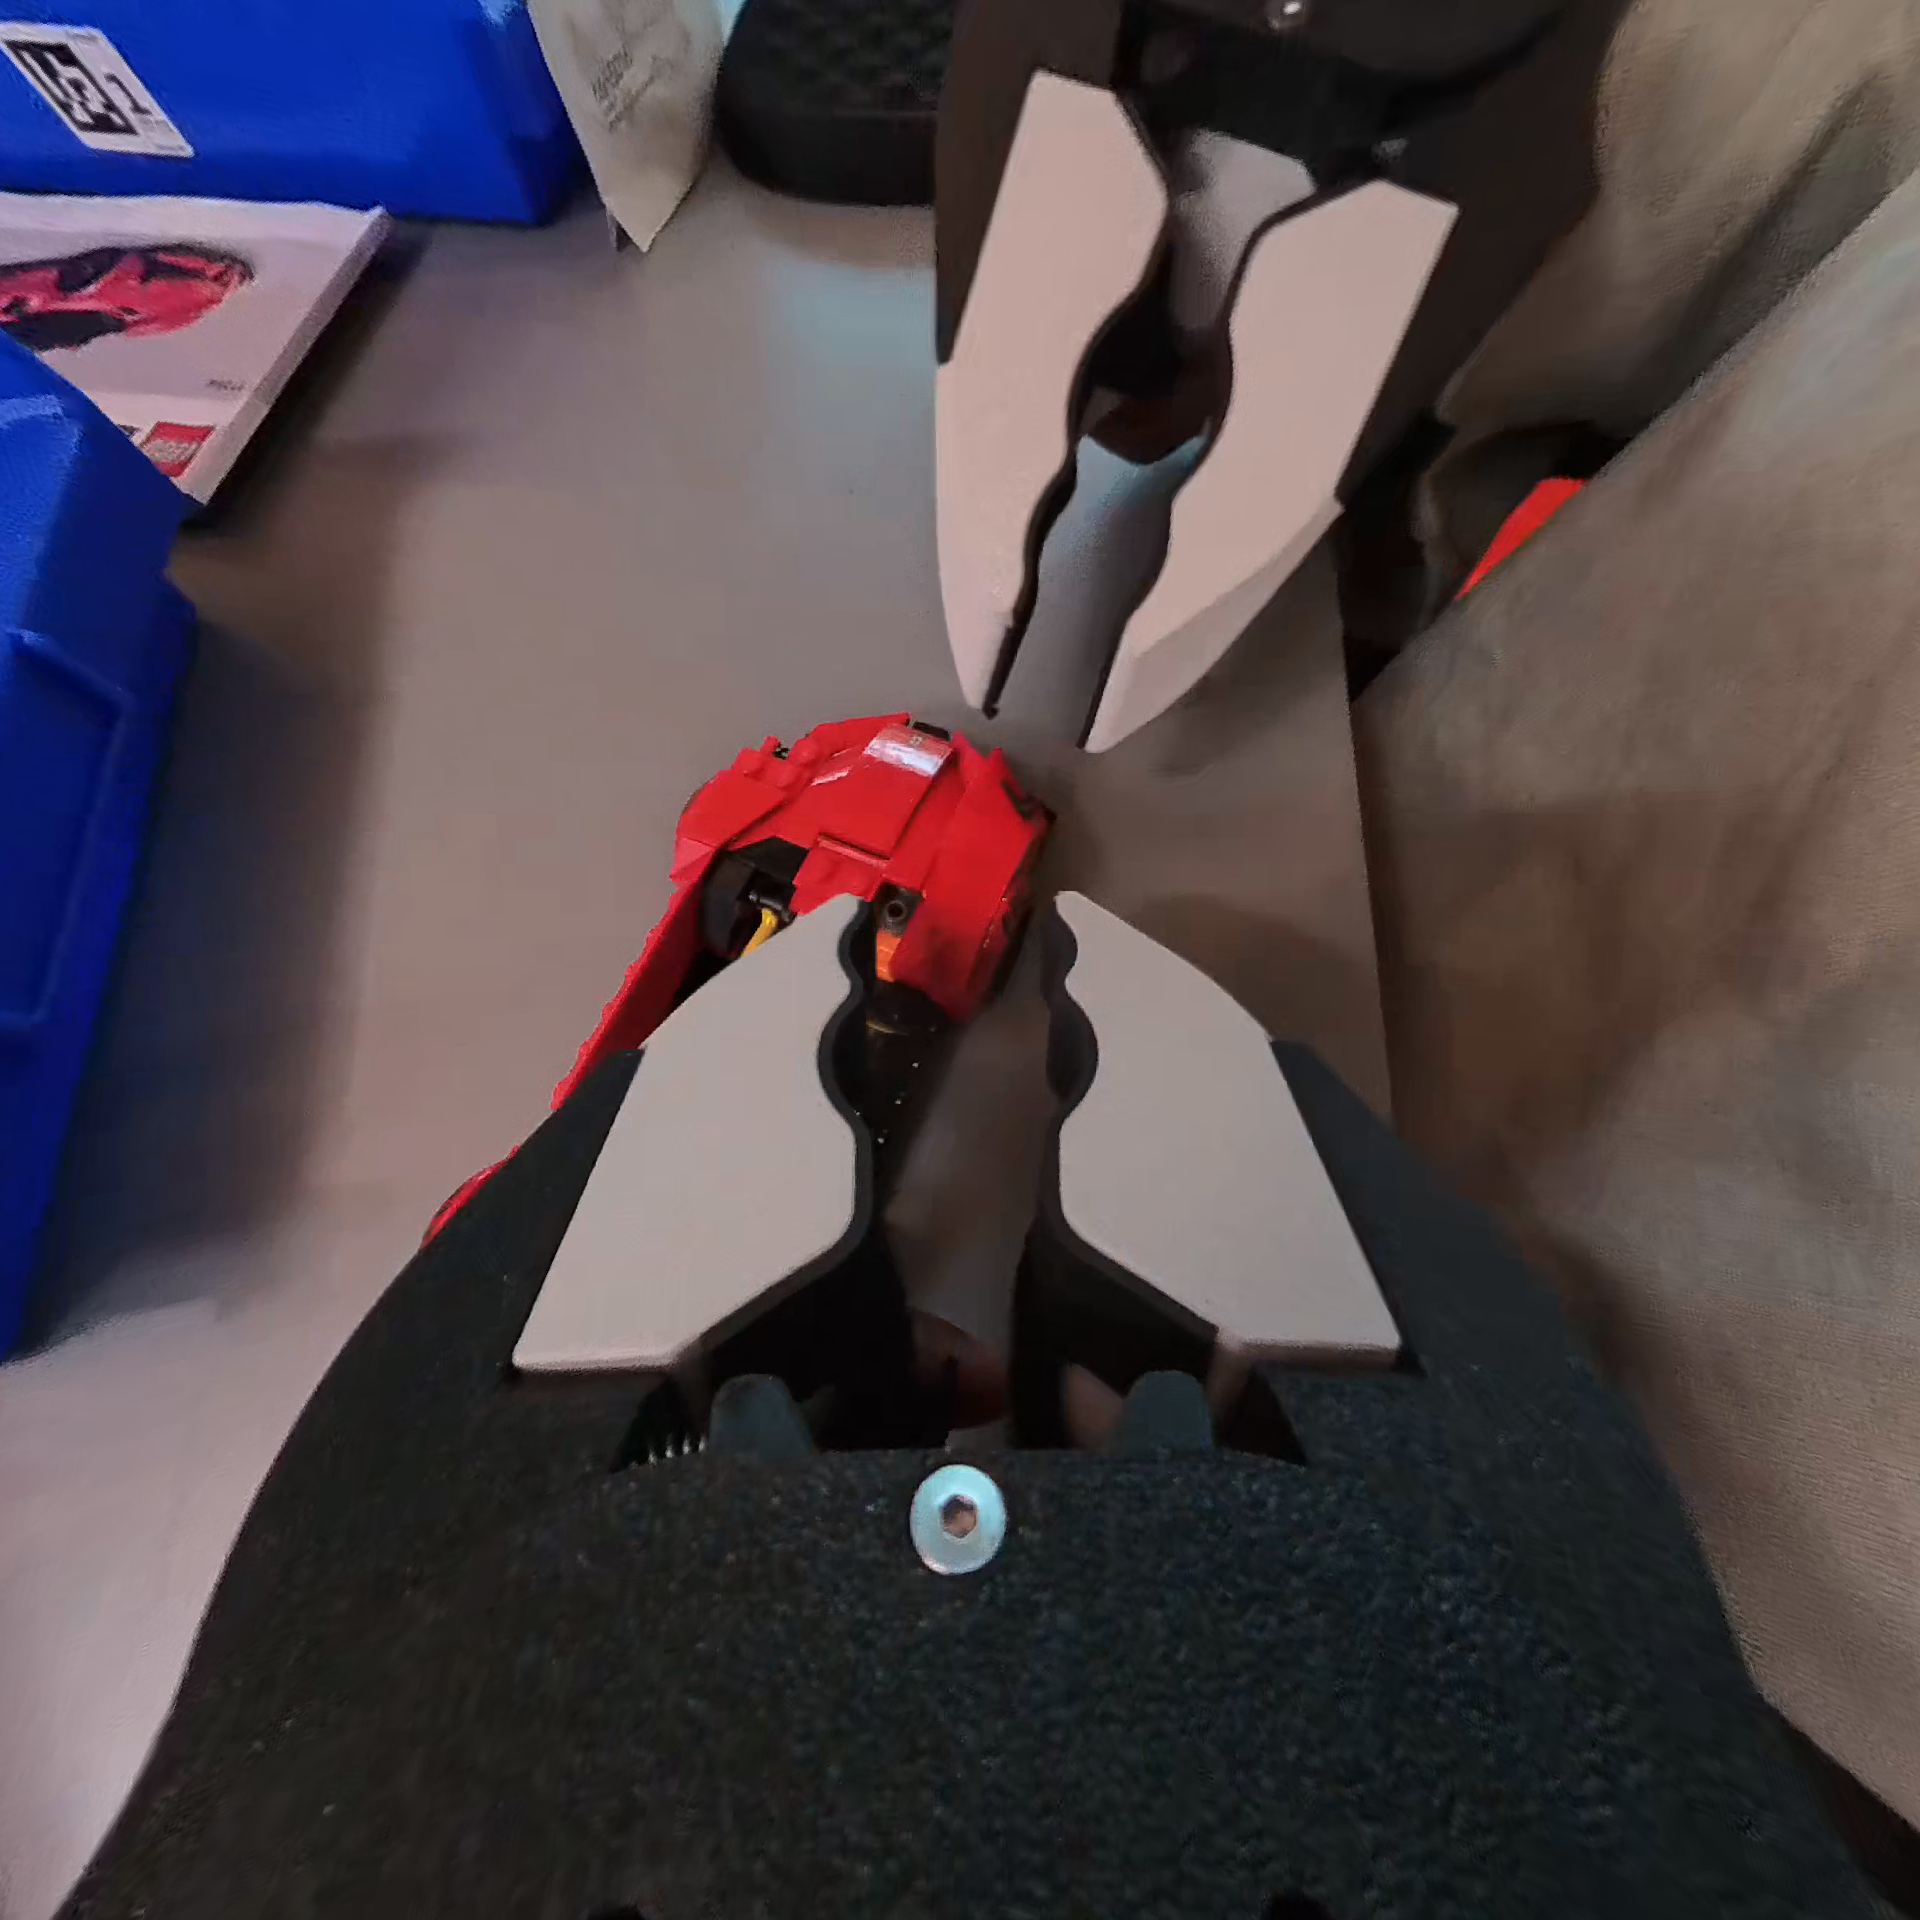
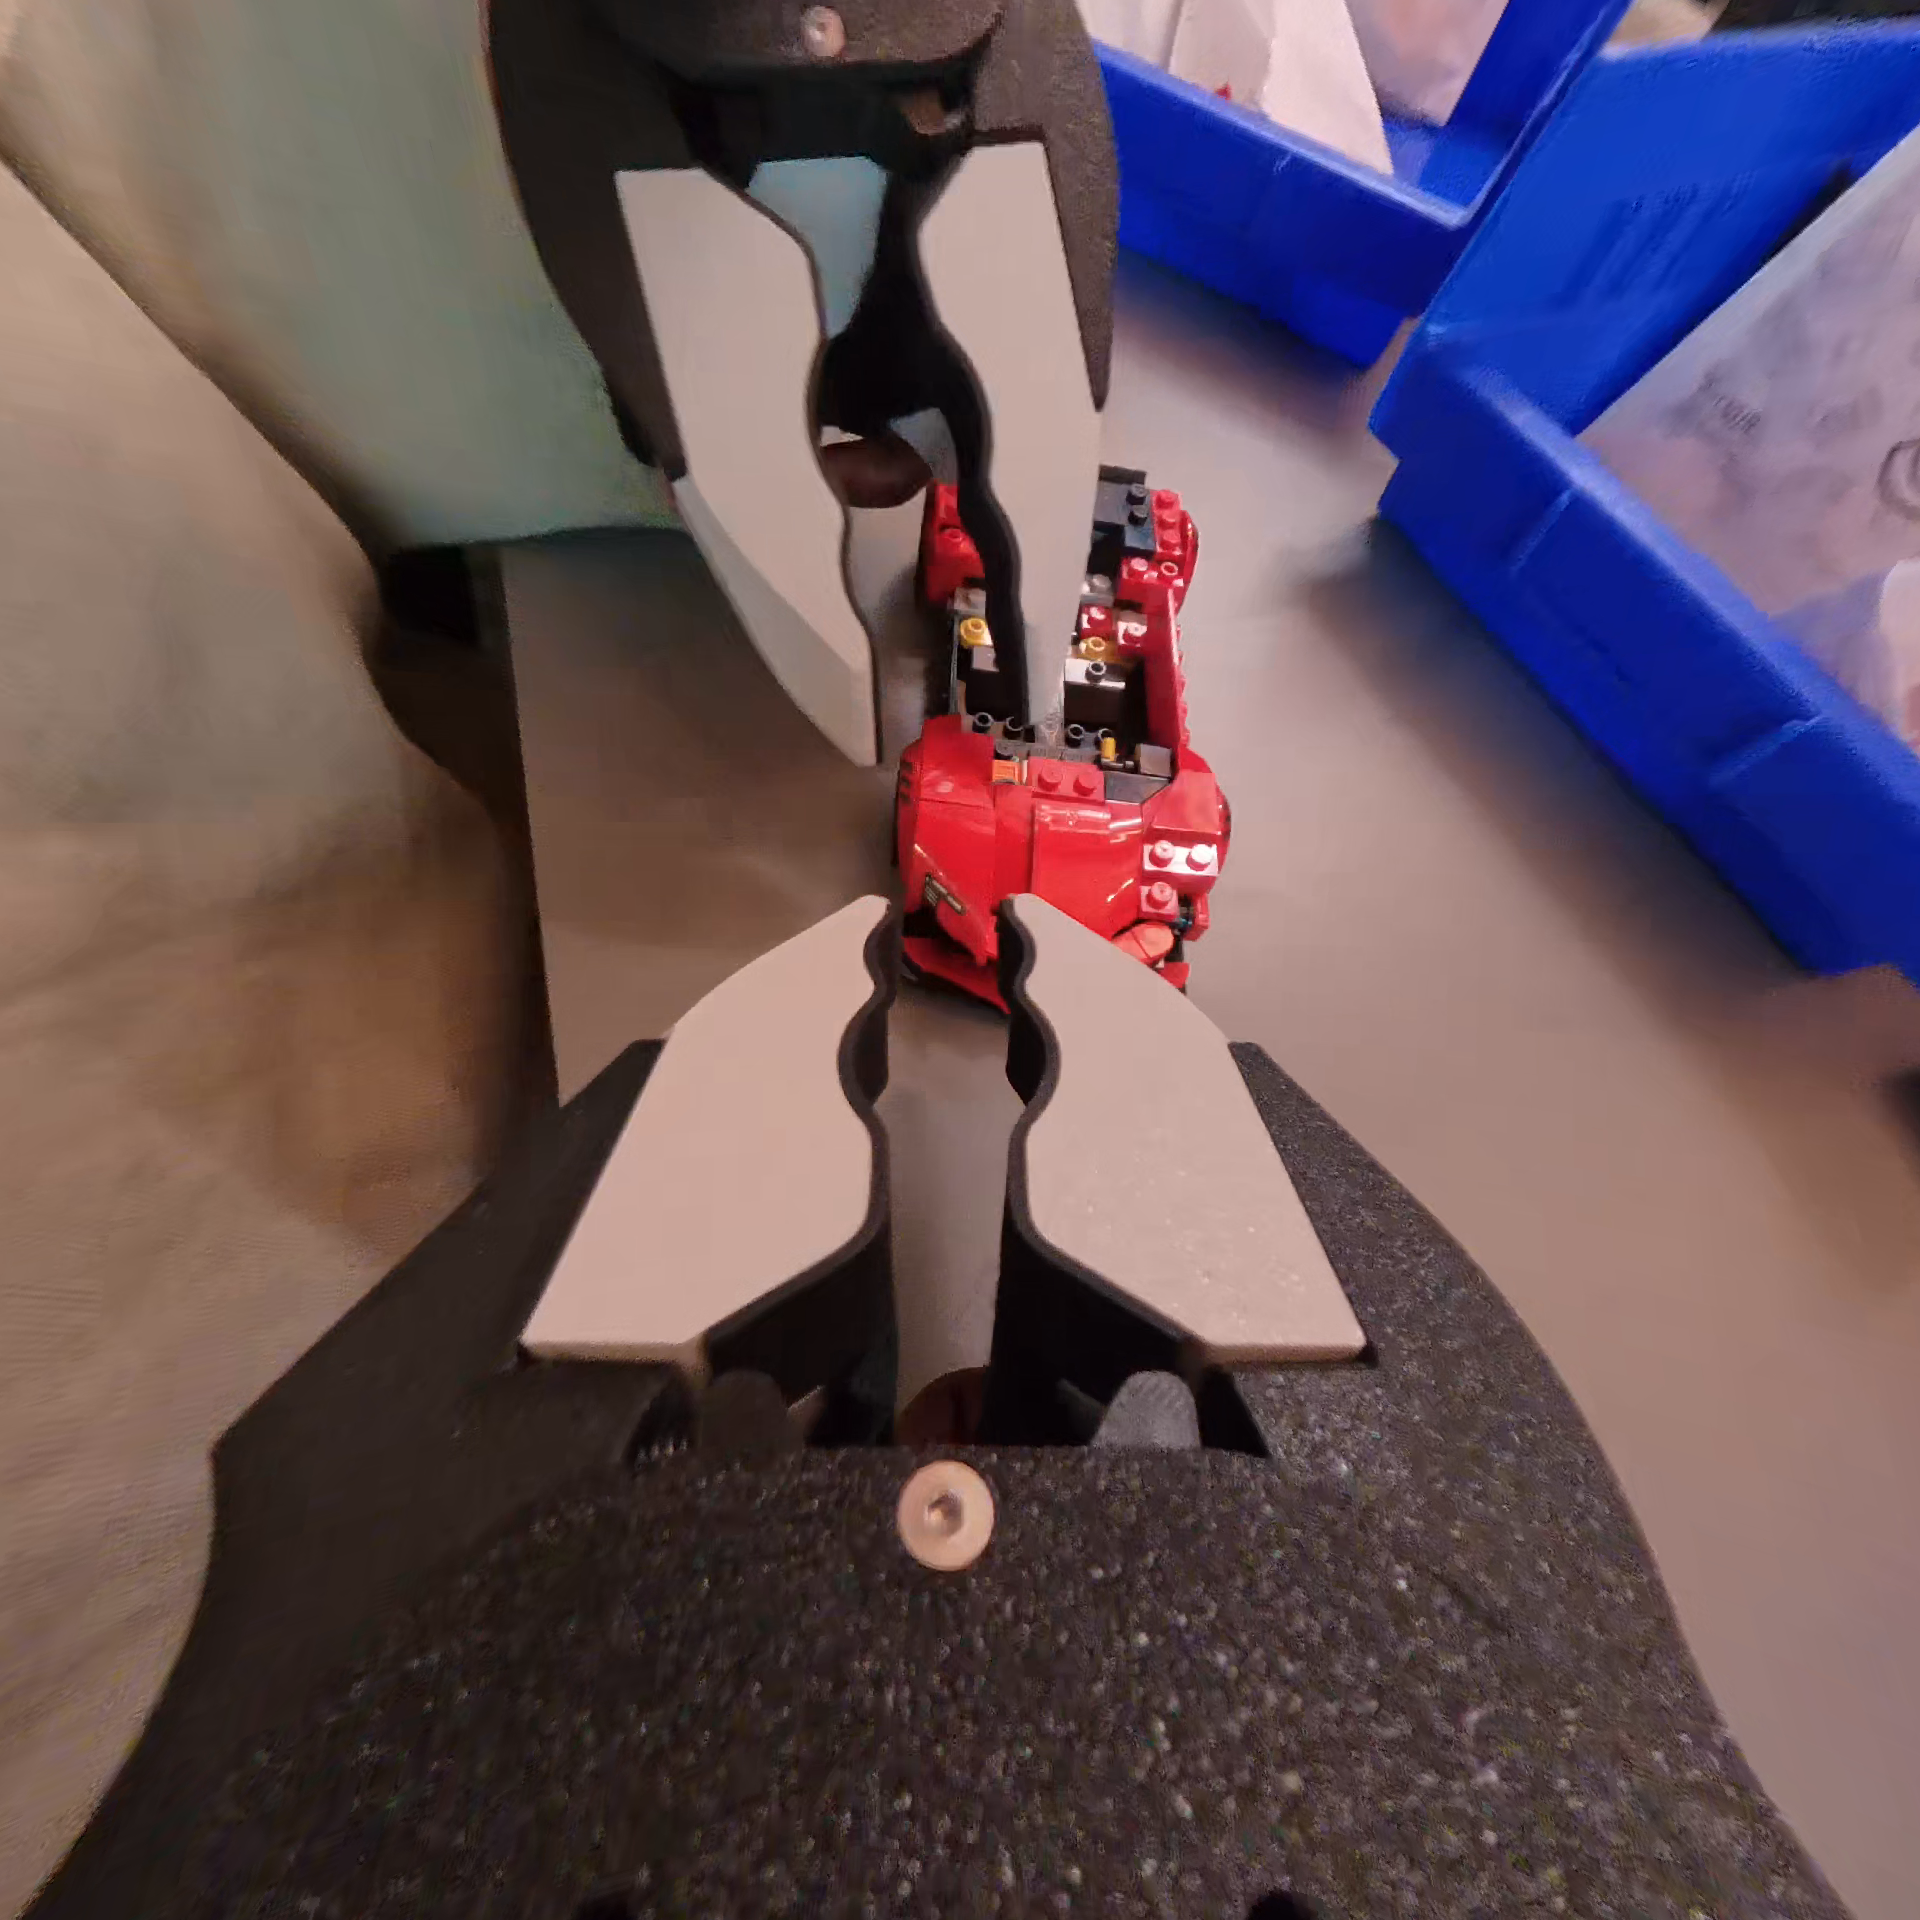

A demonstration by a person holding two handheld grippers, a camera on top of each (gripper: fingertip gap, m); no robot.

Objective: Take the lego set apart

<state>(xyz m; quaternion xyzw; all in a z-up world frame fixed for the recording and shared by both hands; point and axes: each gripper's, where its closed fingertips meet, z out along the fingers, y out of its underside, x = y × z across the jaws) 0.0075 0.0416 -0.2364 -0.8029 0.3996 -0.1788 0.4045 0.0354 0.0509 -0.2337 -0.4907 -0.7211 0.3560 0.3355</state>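
While the partly dismantled red brick-built lego car (image 1: 862, 862) rests on the smooth grey tabletop (image 1: 582, 644), both hand-held tools face each other across it. Seen from the left wrist view, the left gripper (image 1: 956, 909), black-bodied with pale grey finger plates, has its jaws spread, and the car's rounded end lies between and just beyond their tips; whether either tip touches the bricks cannot be told. Opposite it, the right gripper (image 1: 1034, 727) points down toward the same end of the car, its jaws parted by a narrow gap and holding nothing. From the right wrist view, the right gripper (image 2: 945, 909) shows that same narrow gap, its tips just at the near, smooth red end of the car (image 2: 1060, 831), whose far part exposes black, grey and yellow studs. Beyond, the left gripper (image 2: 956, 727) reaches over the car's open studded section, one finger in front of it. Blue plastic storage bins (image 2: 1621, 582) stand on the tabletop beside the car, and a white printed instruction booklet (image 1: 177, 322) lies near another blue bin (image 1: 73, 810). Beige cloth (image 1: 1662, 935) borders the tabletop.
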